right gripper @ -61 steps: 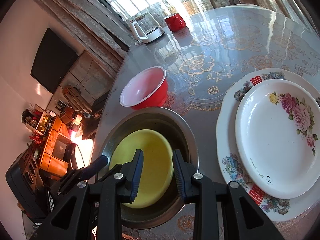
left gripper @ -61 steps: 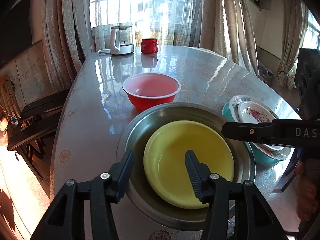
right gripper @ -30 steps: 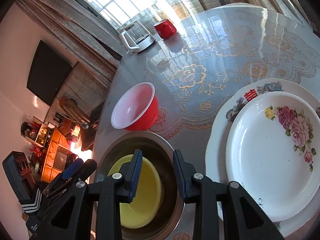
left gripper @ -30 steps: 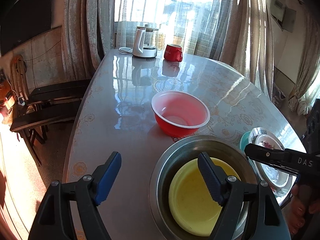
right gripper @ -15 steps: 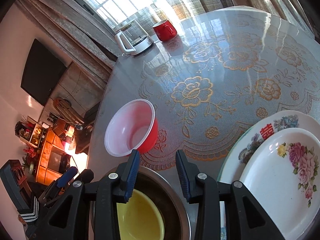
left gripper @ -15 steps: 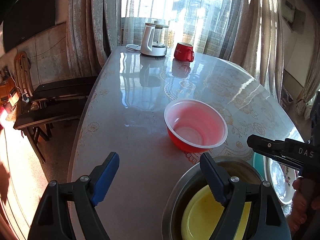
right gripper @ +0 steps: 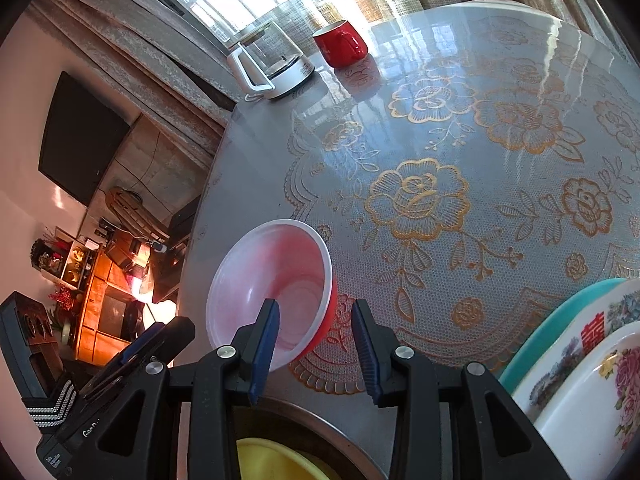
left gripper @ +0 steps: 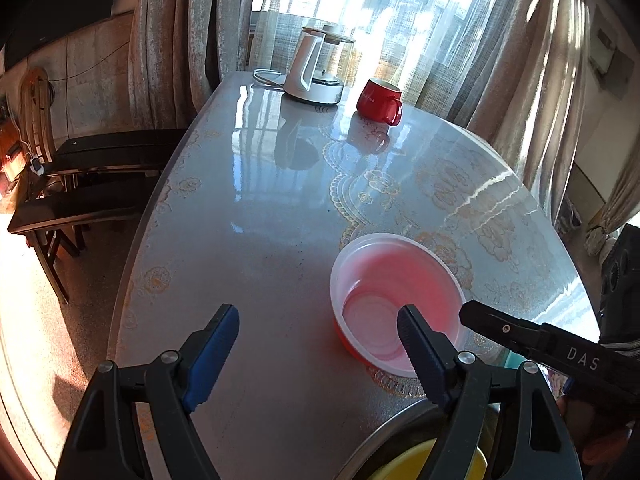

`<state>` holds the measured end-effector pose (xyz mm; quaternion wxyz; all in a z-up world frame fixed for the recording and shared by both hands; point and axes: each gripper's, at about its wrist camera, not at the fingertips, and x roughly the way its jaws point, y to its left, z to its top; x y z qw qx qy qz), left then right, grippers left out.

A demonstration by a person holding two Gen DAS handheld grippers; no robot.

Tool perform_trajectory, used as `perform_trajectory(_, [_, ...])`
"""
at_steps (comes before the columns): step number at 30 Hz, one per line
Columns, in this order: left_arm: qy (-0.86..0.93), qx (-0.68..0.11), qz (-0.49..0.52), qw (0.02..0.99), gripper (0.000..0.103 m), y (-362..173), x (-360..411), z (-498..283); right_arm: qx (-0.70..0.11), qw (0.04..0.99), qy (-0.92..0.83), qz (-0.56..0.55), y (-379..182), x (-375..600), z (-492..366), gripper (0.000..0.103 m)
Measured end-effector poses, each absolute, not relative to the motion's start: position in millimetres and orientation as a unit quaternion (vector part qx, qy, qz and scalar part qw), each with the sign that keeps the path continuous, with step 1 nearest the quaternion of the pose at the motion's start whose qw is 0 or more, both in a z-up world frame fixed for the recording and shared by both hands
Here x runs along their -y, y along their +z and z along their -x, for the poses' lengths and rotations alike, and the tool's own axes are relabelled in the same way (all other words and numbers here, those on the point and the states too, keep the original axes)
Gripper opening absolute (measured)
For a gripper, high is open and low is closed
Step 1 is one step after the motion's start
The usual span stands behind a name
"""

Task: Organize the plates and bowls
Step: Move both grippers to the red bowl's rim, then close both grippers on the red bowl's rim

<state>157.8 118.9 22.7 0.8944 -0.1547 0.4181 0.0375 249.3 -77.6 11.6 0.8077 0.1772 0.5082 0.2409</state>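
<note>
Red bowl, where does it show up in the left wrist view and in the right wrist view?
Left wrist: the red bowl sits right of centre, low in the picture, on the table.
Right wrist: the red bowl sits left of centre, low, just beyond the fingers.
Shared landmark: the red mug beside the kettle at the far end.

Both grippers' jaws apart, empty.

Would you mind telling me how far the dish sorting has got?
Done: yellow bowl nested in the metal basin; floral plates stacked. In hand: nothing; right gripper is empty and open, near the red bowl. Left: nesting that bowl.
</note>
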Motion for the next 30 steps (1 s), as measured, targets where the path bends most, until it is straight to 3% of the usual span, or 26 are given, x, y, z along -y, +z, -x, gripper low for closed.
perform_trajectory(4, [0.036,-0.429,0.137,0.892,0.072,17.4,-113.7,-171.1,-0.518,0.804,0.238,-0.172,5.0,71.7,-255.9,0.038])
perform_trajectory(9, [0.032,-0.447,0.131,0.884,0.052,7.5,-113.3,-179.8,-0.527,0.797,0.239,-0.172,-3.5,68.4,-260.6,0.038])
perform_trajectory(11, [0.026,-0.451,0.130,0.883,0.047,3.9,-113.3,-181.2,-0.528,0.794,0.242,-0.177,-6.5,69.6,-261.4,0.033])
perform_trajectory(15, [0.013,-0.463,0.126,0.877,0.029,-3.3,-110.2,-184.7,-0.533,0.793,0.243,-0.169,-10.5,68.4,-261.1,0.025])
perform_trajectory(22, [-0.005,-0.463,0.118,0.879,0.015,-5.3,-103.8,-185.5,-0.535,0.789,0.249,-0.170,-12.0,66.2,-260.4,0.019])
perform_trajectory(30, [-0.004,-0.424,0.102,0.900,0.013,8.5,-97.1,-171.8,-0.507,0.806,0.251,-0.175,-2.1,71.4,-252.6,0.012])
